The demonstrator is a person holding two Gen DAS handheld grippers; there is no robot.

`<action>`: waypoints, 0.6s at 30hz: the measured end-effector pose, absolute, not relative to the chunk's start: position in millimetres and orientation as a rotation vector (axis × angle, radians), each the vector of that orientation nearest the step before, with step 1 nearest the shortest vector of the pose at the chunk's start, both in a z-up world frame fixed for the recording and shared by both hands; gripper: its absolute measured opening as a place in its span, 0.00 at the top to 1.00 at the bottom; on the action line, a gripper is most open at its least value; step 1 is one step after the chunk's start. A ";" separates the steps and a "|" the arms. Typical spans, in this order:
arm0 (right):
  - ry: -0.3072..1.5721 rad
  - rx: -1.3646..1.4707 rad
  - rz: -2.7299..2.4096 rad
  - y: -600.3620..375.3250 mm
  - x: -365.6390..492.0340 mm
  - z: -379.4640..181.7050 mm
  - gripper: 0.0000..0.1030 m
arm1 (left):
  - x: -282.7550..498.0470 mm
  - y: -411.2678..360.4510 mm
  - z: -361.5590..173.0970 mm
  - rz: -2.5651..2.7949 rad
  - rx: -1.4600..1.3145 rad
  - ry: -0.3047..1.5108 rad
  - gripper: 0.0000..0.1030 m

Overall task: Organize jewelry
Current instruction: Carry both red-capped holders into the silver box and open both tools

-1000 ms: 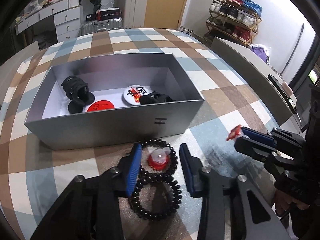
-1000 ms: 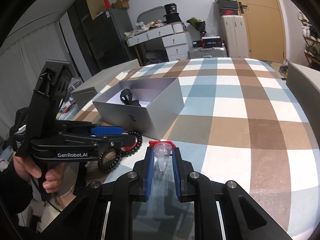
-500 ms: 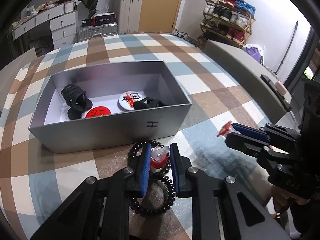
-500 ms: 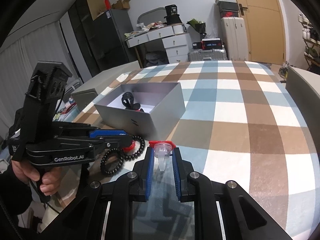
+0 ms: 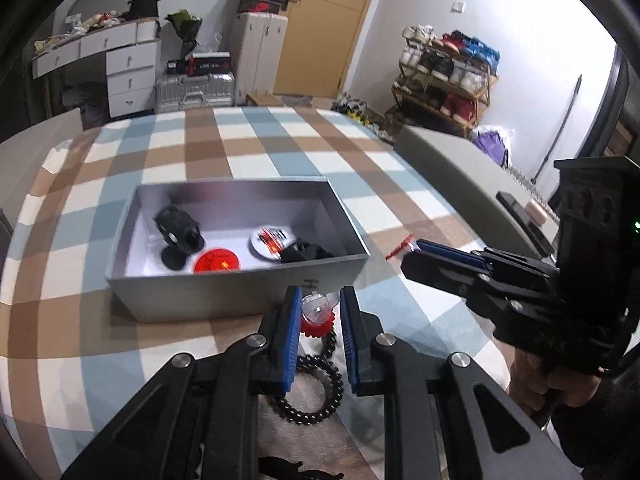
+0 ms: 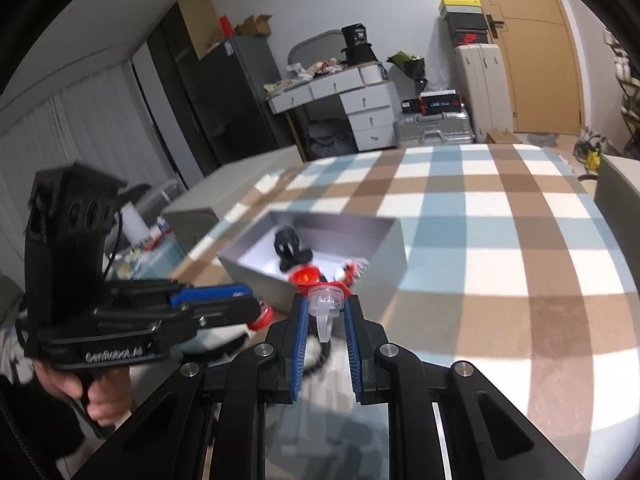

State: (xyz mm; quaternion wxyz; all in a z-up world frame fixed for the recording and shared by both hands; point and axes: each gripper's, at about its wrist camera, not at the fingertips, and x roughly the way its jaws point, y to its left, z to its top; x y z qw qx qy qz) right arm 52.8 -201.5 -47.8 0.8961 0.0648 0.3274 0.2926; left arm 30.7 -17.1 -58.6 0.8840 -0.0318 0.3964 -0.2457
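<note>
both grippers rose toward the grey box (image 5: 240, 292); left gripper (image 5: 319, 312), just narrowed, clamped the bead bracelet's red charm (image 5: 317, 322), right gripper (image 6: 325, 312) pinched a clear-red charm (image 6: 325, 308) for boxing.

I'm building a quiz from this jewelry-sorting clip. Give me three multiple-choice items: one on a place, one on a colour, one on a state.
1. Where is the round red badge?
A. inside the open grey cardboard box
B. on the checked tablecloth
C. on the shoe rack

2. What colour are the beads of the bracelet hanging under the left gripper?
A. white
B. black
C. gold

3. How is the right gripper?
A. wide open, empty
B. out of view
C. shut on a clear plastic piece with a red rim

Answers: 1 A, it lies on the box's white floor. 2 B, the loop is dark throughout. 3 C, the blue fingers flank the piece closely.
</note>
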 end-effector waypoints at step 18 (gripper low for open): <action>0.689 0.048 0.613 -159.2 119.8 -44.6 0.83 | 92.7 9.2 -61.2 -0.436 -0.134 0.778 0.86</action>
